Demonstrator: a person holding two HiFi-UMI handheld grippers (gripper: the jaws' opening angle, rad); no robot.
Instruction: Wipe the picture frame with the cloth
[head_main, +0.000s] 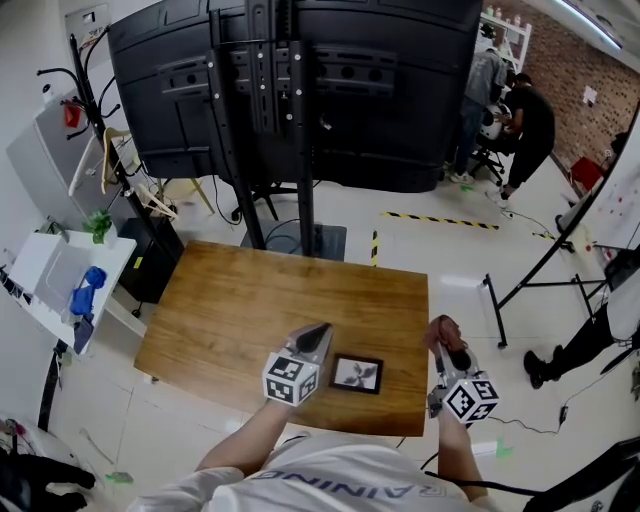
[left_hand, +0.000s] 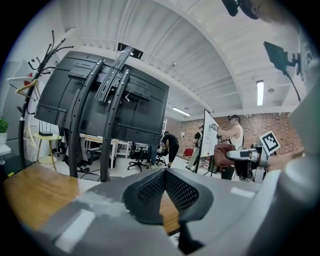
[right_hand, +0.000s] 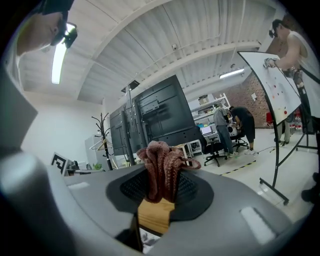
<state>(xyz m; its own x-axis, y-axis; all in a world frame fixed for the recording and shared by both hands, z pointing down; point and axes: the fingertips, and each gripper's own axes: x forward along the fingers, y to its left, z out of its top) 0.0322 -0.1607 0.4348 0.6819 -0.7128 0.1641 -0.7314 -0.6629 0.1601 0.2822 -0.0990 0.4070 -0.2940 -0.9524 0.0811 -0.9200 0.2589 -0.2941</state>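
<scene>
A small black picture frame (head_main: 357, 373) with a pale print lies flat on the wooden table (head_main: 250, 310) near its front edge. My left gripper (head_main: 317, 336) hovers just left of the frame, jaws shut with nothing between them (left_hand: 165, 172). My right gripper (head_main: 449, 340) is held to the right of the frame, at the table's right edge, shut on a bunched reddish-brown cloth (head_main: 446, 332). In the right gripper view the cloth (right_hand: 162, 167) sticks up from between the jaws, and a corner of the frame (right_hand: 150, 241) shows low down.
A large black screen on a stand (head_main: 290, 90) rises behind the table. A coat rack (head_main: 100, 120) and a white bin (head_main: 60, 280) stand to the left. People (head_main: 515, 125) work at the far right, by a whiteboard stand (head_main: 570, 240).
</scene>
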